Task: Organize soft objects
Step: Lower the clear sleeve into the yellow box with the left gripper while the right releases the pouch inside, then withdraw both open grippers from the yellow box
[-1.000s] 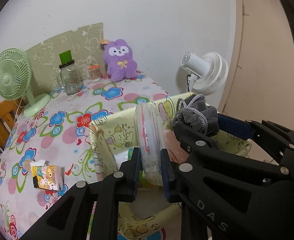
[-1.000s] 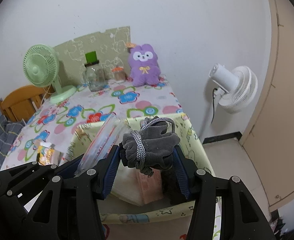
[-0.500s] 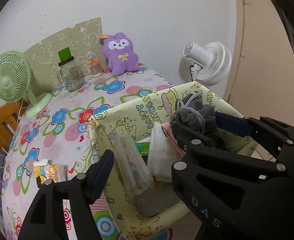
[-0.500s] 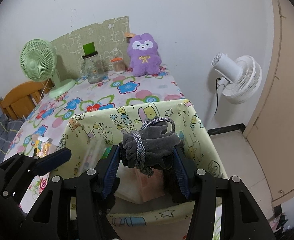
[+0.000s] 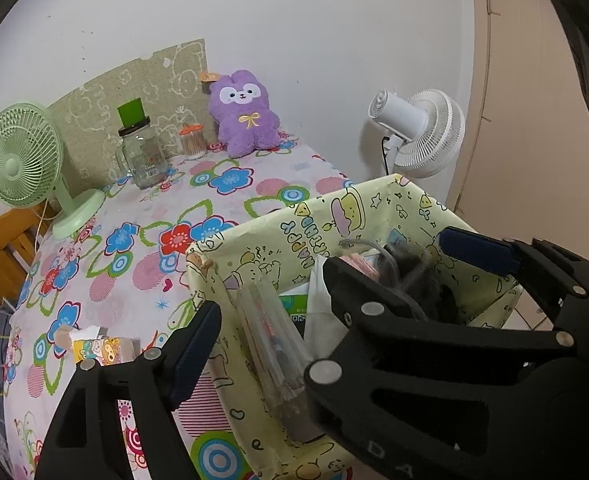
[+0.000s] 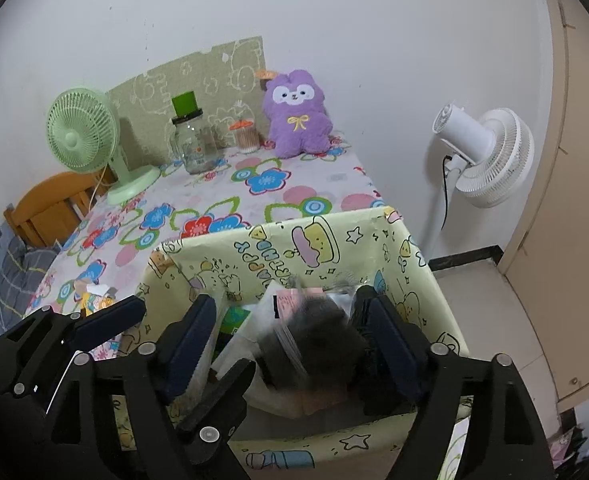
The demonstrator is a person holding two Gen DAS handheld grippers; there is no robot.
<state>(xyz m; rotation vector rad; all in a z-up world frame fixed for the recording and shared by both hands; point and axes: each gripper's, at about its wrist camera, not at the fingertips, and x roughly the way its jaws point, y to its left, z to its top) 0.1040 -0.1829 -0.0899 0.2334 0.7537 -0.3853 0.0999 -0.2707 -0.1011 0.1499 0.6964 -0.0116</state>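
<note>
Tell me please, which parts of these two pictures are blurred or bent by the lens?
Right wrist view: the grey bundle in the yellow box is smeared by motion; the door frame curves. Left wrist view: mostly sharp, dark corners, wall edge bowed.

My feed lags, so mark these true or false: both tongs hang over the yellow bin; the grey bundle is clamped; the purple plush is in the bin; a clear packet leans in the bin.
1. Both tongs hang over the yellow bin: true.
2. Grey bundle clamped: false; right tongs are opening, pads clear of it.
3. Purple plush in the bin: false; it sits by the wall.
4. Clear packet leans in the bin: true; left tongs are opening.
</note>
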